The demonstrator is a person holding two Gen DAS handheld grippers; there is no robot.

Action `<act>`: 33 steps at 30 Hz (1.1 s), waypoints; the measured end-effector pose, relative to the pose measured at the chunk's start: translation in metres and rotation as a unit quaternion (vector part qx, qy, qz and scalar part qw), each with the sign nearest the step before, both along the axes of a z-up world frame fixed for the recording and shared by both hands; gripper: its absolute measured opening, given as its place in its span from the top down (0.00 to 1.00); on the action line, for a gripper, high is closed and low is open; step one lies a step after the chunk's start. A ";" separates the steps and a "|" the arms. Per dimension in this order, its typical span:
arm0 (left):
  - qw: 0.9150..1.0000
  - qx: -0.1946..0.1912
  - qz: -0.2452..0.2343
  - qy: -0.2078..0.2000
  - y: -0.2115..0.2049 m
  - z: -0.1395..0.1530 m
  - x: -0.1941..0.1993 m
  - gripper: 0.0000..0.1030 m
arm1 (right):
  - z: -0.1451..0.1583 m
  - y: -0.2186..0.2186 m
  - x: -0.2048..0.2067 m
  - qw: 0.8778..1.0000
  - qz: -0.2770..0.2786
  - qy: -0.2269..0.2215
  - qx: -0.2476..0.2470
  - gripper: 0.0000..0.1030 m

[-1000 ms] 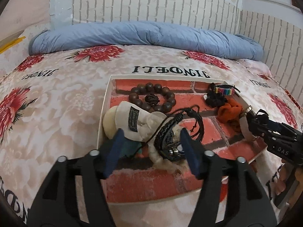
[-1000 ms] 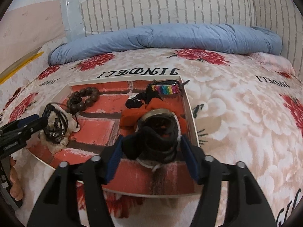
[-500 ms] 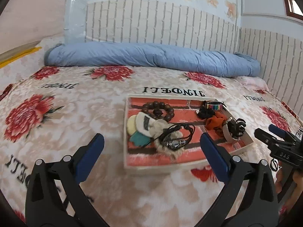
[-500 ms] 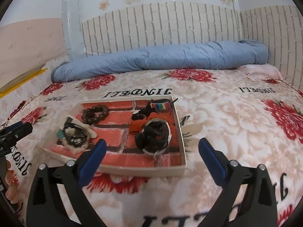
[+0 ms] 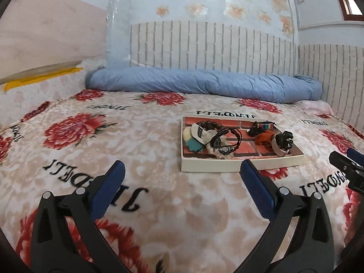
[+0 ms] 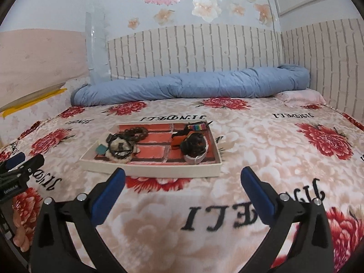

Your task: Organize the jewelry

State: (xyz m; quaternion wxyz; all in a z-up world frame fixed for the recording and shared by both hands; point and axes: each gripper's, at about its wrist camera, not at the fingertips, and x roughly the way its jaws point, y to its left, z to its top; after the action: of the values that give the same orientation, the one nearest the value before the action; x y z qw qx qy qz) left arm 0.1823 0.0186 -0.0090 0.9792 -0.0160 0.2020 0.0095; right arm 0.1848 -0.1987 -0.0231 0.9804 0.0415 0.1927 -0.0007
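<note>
A shallow white tray point(image 5: 241, 165) with a red brick-print floor lies on the flowered bedspread; it also shows in the right wrist view point(image 6: 150, 171). It holds a dark bead bracelet point(image 5: 208, 124), black cord bracelets point(image 5: 225, 141), a rainbow band point(image 5: 265, 126), an orange scrunchie point(image 5: 264, 138), and a black hair claw point(image 5: 284, 137) in a white ring. My left gripper point(image 5: 182, 175) is open and empty, well short of the tray. My right gripper point(image 6: 183, 178) is open and empty, just before the tray's near wall.
A rolled blue duvet point(image 5: 204, 84) lies along the headboard. The brick-pattern wall point(image 6: 323, 59) bounds the bed on the right. The other gripper shows at the frame edge in each view point(image 5: 348, 166), point(image 6: 18, 168).
Both grippers opened, let go of the jewelry in the tray, and pulled back and up away from it. The tray now looks small and far.
</note>
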 end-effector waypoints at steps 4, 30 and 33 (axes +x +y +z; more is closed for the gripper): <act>1.000 0.019 -0.008 -0.009 -0.008 -0.005 -0.016 0.05 | -0.011 0.007 -0.013 1.000 -0.001 -0.008 -0.016 0.04; 0.999 0.037 -0.002 -0.015 -0.013 -0.019 -0.025 0.05 | -0.024 0.004 -0.021 1.000 -0.004 -0.016 -0.008 0.04; 0.999 0.036 -0.002 -0.015 -0.012 -0.019 -0.024 0.05 | -0.025 0.006 -0.021 1.000 -0.002 -0.016 -0.013 0.04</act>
State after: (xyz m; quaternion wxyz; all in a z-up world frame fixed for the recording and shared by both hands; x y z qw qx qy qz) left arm 0.1579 0.0061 -0.0279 0.9822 0.0195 0.1865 0.0141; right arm 0.1634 -0.1927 -0.0483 0.9838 0.0289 0.1767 -0.0047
